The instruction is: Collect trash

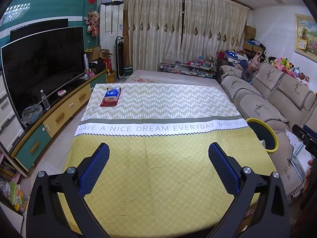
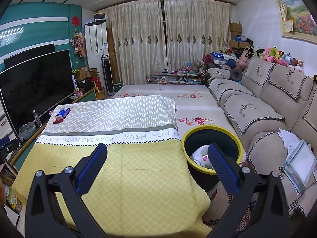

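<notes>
A black bin with a yellow rim [image 2: 213,131] stands between the table and the sofa, holding crumpled white and pink trash [image 2: 201,155]. In the left wrist view only part of the bin [image 1: 264,136] shows at the table's right edge. My left gripper [image 1: 158,160] hangs open over the yellow end of the tablecloth [image 1: 158,168], nothing between its blue pads. My right gripper [image 2: 157,160] is open too, its right finger [image 2: 220,162] in front of the bin's near rim. A blue tissue pack on a red packet [image 1: 111,97] lies at the table's far left.
A TV [image 1: 43,63] on a low cabinet [image 1: 65,111] with a water bottle [image 1: 45,100] runs along the left. The beige sofa [image 2: 263,115] on the right carries white paper [image 2: 287,136] and a clear pouch [image 2: 301,164]. A second covered surface [image 2: 190,97] lies behind the table.
</notes>
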The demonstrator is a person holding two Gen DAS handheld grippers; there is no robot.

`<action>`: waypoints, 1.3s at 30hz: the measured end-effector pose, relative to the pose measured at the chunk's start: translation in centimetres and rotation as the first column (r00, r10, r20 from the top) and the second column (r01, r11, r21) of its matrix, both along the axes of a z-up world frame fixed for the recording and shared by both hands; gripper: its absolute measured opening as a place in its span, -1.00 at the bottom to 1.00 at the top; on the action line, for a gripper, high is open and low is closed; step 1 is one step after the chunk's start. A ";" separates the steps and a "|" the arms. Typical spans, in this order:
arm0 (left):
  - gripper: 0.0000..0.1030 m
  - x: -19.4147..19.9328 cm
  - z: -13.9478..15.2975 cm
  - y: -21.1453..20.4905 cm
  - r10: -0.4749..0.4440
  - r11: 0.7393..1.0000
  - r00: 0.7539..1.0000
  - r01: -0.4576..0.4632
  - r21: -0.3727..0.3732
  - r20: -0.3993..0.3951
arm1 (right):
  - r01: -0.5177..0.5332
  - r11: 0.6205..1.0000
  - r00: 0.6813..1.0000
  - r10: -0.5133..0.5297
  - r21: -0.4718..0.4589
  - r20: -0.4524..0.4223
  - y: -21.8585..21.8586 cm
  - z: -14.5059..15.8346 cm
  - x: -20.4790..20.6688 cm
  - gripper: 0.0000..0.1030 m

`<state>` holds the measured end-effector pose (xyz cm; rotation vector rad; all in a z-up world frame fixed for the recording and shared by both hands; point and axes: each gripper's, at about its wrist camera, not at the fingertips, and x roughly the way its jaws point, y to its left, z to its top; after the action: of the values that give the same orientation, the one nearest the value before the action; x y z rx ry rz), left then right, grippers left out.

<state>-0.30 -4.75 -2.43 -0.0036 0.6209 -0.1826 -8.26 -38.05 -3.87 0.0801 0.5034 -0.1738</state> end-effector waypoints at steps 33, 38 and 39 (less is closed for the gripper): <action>0.91 0.6 -1.0 -0.6 -0.016 1.000 1.000 0.016 -0.001 -0.026 | -0.007 1.000 1.000 0.008 0.007 -0.013 0.2 -0.7 0.7 0.88; 0.91 0.6 -1.1 -0.6 -0.018 1.000 0.999 0.018 0.000 -0.030 | -0.012 1.000 1.000 0.012 0.009 -0.017 0.1 -1.0 0.9 0.88; 0.91 0.7 -1.2 -0.6 -0.018 1.000 0.999 0.017 -0.002 -0.031 | -0.012 1.000 1.000 0.012 0.009 -0.017 0.1 -1.0 0.9 0.88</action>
<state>0.37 -5.39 -3.60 -0.0030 0.6518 -0.2005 -7.36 -37.94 -4.89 0.0837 0.5218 -0.1605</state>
